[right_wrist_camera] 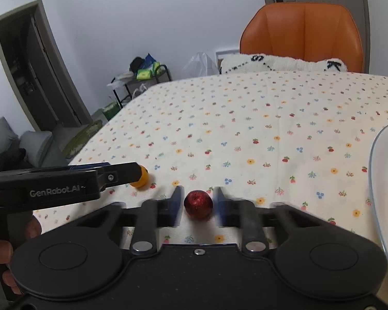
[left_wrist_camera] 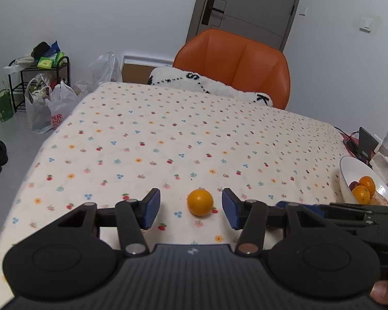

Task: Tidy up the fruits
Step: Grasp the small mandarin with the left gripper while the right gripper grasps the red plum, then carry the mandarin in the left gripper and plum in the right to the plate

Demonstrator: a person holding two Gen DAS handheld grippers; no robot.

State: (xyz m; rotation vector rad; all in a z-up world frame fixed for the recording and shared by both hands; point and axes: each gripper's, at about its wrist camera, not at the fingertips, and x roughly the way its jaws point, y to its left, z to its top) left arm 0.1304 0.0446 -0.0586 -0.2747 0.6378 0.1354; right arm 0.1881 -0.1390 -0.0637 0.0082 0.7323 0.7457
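Note:
A small orange (left_wrist_camera: 200, 202) lies on the flowered tablecloth between the blue pads of my left gripper (left_wrist_camera: 191, 209), which is open with a wide gap on each side. In the right wrist view a dark red round fruit (right_wrist_camera: 198, 204) sits between the fingers of my right gripper (right_wrist_camera: 198, 204). That gripper is open, its blurred pads close to the fruit but apart from it. The same orange (right_wrist_camera: 140, 178) shows partly hidden behind the left gripper's black housing (right_wrist_camera: 51, 188). A white bowl (left_wrist_camera: 349, 166) at the right holds two oranges (left_wrist_camera: 367, 184) and a dark red fruit (left_wrist_camera: 353, 185).
The white bowl's rim (right_wrist_camera: 380, 160) stands close at the right gripper's right. An orange chair (left_wrist_camera: 235, 64) with a white fluffy cushion (left_wrist_camera: 207, 82) stands at the table's far edge. A tablet and papers (left_wrist_camera: 370, 144) lie beyond the bowl. Bags and a rack (left_wrist_camera: 44, 95) stand on the floor left.

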